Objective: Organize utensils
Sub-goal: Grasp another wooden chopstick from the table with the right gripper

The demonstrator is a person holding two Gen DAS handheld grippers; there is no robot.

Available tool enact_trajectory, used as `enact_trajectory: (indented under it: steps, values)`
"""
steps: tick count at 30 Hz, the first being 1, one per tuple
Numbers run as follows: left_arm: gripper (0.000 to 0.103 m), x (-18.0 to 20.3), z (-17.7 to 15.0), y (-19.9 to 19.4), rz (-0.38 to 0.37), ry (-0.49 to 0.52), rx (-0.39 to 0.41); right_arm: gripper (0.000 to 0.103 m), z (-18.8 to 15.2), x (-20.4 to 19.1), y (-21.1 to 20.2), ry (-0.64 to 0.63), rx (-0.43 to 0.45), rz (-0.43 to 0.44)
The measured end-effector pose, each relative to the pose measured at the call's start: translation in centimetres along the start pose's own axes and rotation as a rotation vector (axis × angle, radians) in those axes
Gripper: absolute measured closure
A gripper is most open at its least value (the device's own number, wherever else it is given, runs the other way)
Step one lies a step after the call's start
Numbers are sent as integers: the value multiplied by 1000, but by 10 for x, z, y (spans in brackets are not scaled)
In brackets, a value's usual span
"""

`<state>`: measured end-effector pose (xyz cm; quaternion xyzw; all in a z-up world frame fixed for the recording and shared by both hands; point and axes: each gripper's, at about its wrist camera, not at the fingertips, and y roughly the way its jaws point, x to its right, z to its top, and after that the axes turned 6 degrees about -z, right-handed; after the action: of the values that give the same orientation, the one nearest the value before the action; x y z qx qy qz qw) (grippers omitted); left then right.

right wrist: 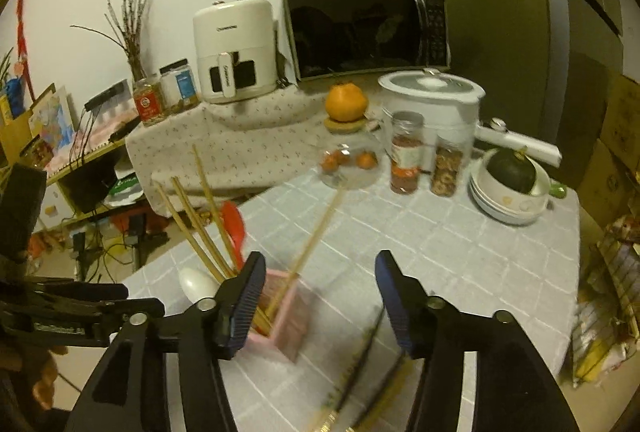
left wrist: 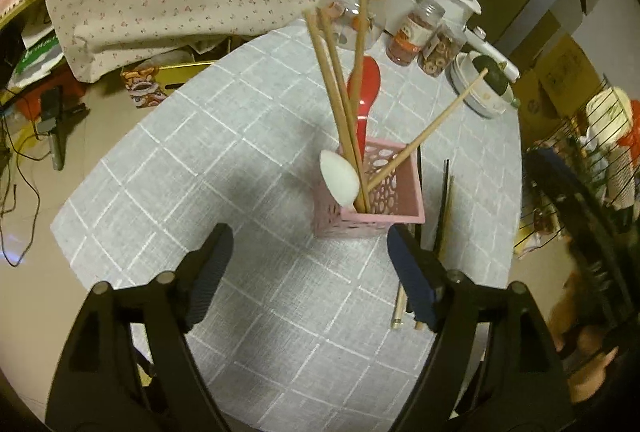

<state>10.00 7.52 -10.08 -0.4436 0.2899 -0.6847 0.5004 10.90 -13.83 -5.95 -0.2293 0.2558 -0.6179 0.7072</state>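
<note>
The left gripper (left wrist: 310, 272) stands open, with nothing between its two fingers, and it hovers over the grey checked tablecloth (left wrist: 180, 168) on the near side of the pink perforated utensil holder (left wrist: 368, 204). The right gripper (right wrist: 320, 296) is open too, and its jaws grip nothing. In its own view its left finger (right wrist: 244, 296) partly covers the holder (right wrist: 288, 324).

The holder stands upright on the cloth. Inside it are three wooden chopsticks (left wrist: 340, 92) that lean together toward the far side, and one more chopstick (left wrist: 428, 132) that tilts alone to the right. A white spoon (left wrist: 339, 181) rests at the holder's near left corner with its bowl up, and a red spoon (left wrist: 362, 92) stands behind the three chopsticks.

On the cloth just right of the holder lie loose chopsticks (left wrist: 444, 208), a dark one and a wooden one; in the right wrist view they are blurred (right wrist: 360, 364), so perhaps there are more of them.

At the far end of the table stands a glass jar (right wrist: 348, 164) with a mandarin orange (right wrist: 346, 102) on its lid, two spice jars (right wrist: 408, 156) beside it, a white pot (right wrist: 432, 104) behind them, and a stack of bowls (right wrist: 508, 208) that holds a dark green squash (right wrist: 512, 172). Behind the table are an air fryer (right wrist: 236, 52) and a microwave oven (right wrist: 368, 32)
</note>
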Motion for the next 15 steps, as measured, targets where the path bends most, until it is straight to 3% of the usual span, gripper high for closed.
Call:
enact_trajectory:
  steps: [7,15]
  values:
    - [21,15,-7,22,11,24,-37,38,-8,42,14,40,-162,-128]
    - [21,34,-12,39,13,61,-87,37,-38,78,68,109,-489,-167]
